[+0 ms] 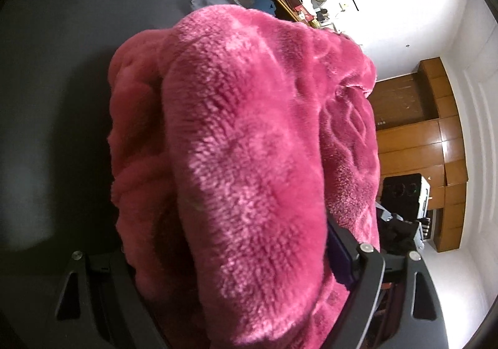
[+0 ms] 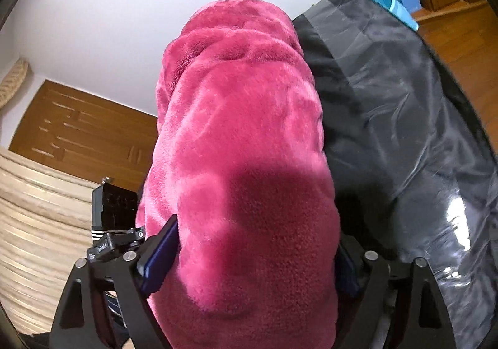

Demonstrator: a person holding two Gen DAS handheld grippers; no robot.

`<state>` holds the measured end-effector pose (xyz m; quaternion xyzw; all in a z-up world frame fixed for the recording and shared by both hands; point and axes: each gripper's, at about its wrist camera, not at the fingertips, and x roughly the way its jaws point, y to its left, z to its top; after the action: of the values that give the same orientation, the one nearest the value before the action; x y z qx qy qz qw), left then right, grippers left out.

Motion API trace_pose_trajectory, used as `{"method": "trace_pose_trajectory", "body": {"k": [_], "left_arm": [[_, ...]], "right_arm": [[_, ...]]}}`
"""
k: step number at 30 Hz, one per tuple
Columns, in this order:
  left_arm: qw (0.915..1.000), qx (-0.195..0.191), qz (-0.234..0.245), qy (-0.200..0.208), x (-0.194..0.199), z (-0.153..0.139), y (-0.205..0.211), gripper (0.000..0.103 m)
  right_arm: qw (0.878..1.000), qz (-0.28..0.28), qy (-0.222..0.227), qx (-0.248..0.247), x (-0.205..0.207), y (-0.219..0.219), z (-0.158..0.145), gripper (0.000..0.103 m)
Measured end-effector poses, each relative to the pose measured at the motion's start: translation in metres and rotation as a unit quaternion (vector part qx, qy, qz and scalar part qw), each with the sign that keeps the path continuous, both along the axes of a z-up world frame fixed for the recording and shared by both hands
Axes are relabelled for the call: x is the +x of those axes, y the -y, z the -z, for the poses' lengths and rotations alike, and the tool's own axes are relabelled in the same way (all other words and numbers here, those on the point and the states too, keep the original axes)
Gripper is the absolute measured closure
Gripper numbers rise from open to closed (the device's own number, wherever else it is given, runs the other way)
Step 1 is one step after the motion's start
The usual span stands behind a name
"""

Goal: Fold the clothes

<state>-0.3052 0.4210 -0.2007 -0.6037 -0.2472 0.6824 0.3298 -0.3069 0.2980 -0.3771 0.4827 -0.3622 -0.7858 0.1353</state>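
Note:
A thick magenta fleece garment (image 1: 249, 146) fills the left wrist view and bulges out between the fingers of my left gripper (image 1: 236, 255), which is shut on a fold of it. Only the right finger (image 1: 342, 252) shows; the left one is buried in fleece. In the right wrist view the same fleece garment (image 2: 242, 162) bulges between the fingers of my right gripper (image 2: 252, 249), which is shut on it. Its blue-padded left finger (image 2: 158, 255) presses into the fabric. Both grippers hold the garment lifted beside a dark cloth-covered surface (image 2: 389, 118).
The dark surface (image 1: 56, 100) lies left of the garment in the left wrist view. Wooden floor (image 1: 414, 131), white wall, a cluttered shelf (image 1: 292, 0) and the other gripper's body (image 1: 401, 202) show at right. A wooden door (image 2: 84, 134) and beige bedding (image 2: 37, 218) show at left.

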Motion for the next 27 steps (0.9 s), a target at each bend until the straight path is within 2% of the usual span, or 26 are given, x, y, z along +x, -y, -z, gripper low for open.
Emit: {"method": "trace_pose_trajectory", "body": {"k": [2, 5, 7, 9, 11, 14, 15, 18, 20, 21, 23, 26, 27], "left_arm": [[0.9997, -0.016, -0.007, -0.015, 0.002, -0.013, 0.005, 0.014], [0.998, -0.043, -0.022, -0.042, 0.006, -0.036, 0.014, 0.014], [0.9957, -0.055, -0.04, -0.063, 0.011, -0.057, 0.024, 0.014], [0.9921, -0.065, -0.052, -0.094, 0.018, -0.082, 0.031, 0.014], [0.9863, -0.075, -0.035, -0.143, 0.028, -0.115, 0.012, 0.014], [0.9754, -0.088, 0.005, -0.202, 0.039, -0.144, -0.007, 0.014], [0.9722, -0.091, 0.016, -0.215, 0.028, -0.145, -0.022, 0.013], [0.9675, -0.113, 0.054, -0.22, 0.056, -0.145, 0.015, 0.013], [0.9685, -0.137, 0.055, -0.201, 0.051, -0.13, 0.009, 0.013], [0.9679, -0.145, 0.056, -0.198, 0.048, -0.123, 0.007, 0.013], [0.9646, -0.155, 0.058, -0.205, 0.043, -0.108, 0.001, 0.013], [0.9578, -0.173, 0.065, -0.221, 0.043, -0.097, -0.003, 0.013], [0.9559, -0.175, 0.067, -0.226, 0.043, -0.094, -0.005, 0.013]], "right_arm": [[0.999, 0.002, -0.006, 0.032, 0.001, 0.019, -0.012, 0.011], [0.992, 0.015, -0.034, 0.118, 0.012, 0.067, -0.055, 0.011], [0.981, 0.022, -0.061, 0.182, 0.026, 0.09, -0.085, 0.011], [0.968, 0.009, -0.089, 0.234, 0.033, 0.11, -0.096, 0.011], [0.951, -0.005, -0.117, 0.285, 0.039, 0.129, -0.106, 0.011], [0.931, -0.026, -0.138, 0.337, 0.05, 0.174, -0.104, 0.011], [0.929, -0.032, -0.137, 0.343, 0.051, 0.177, -0.105, 0.011], [0.928, -0.048, -0.121, 0.35, 0.054, 0.199, -0.091, 0.011], [0.925, -0.047, -0.112, 0.361, 0.05, 0.204, -0.074, 0.011], [0.923, -0.046, -0.109, 0.367, 0.049, 0.206, -0.065, 0.006], [0.917, -0.056, -0.104, 0.38, 0.051, 0.217, -0.059, 0.0], [0.903, -0.061, -0.099, 0.414, 0.044, 0.228, -0.042, 0.0], [0.902, -0.06, -0.1, 0.415, 0.045, 0.229, -0.041, 0.0]]}}
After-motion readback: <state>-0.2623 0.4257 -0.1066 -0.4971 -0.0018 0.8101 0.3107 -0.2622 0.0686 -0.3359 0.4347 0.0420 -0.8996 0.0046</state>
